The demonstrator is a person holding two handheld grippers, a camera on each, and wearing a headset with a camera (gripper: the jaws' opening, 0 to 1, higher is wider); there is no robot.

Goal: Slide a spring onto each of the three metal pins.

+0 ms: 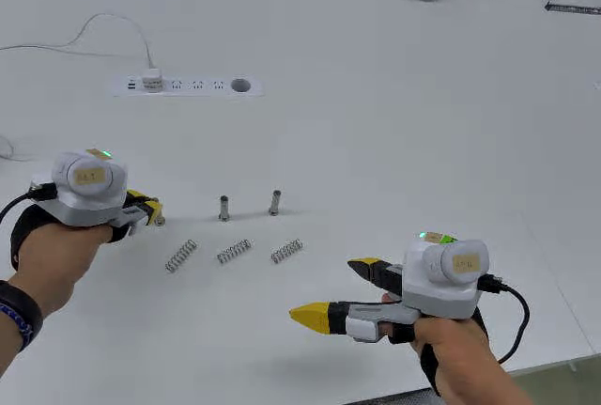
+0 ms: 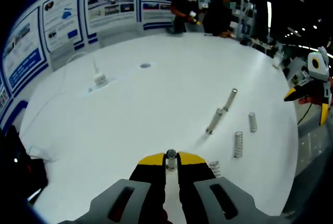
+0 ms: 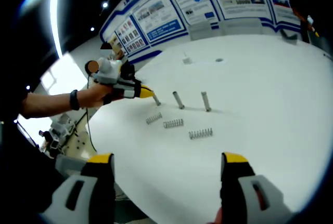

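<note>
We clamp the left pin [image 2: 170, 155] upright in our left gripper [image 1: 150, 210], likely steadying it; right gripper [image 1: 338, 290] gapes wide near right, free for springs [image 1: 234, 251] lying just near of two centre pins [image 1: 223, 208]

The white table [image 1: 394, 161] is bare and open on the near side of the springs [image 1: 234, 251], as far as the right gripper [image 1: 329, 288], whose jaws are spread wide. Just behind the springs stand a middle pin [image 1: 223, 208] and a right-hand pin [image 1: 275, 202], with a gap between them. Left of the springs, the left gripper [image 1: 155, 212], clamped on a third pin [image 1: 161, 221], blocks that side. Far behind the springs lies a power strip [image 1: 188, 85].
</note>
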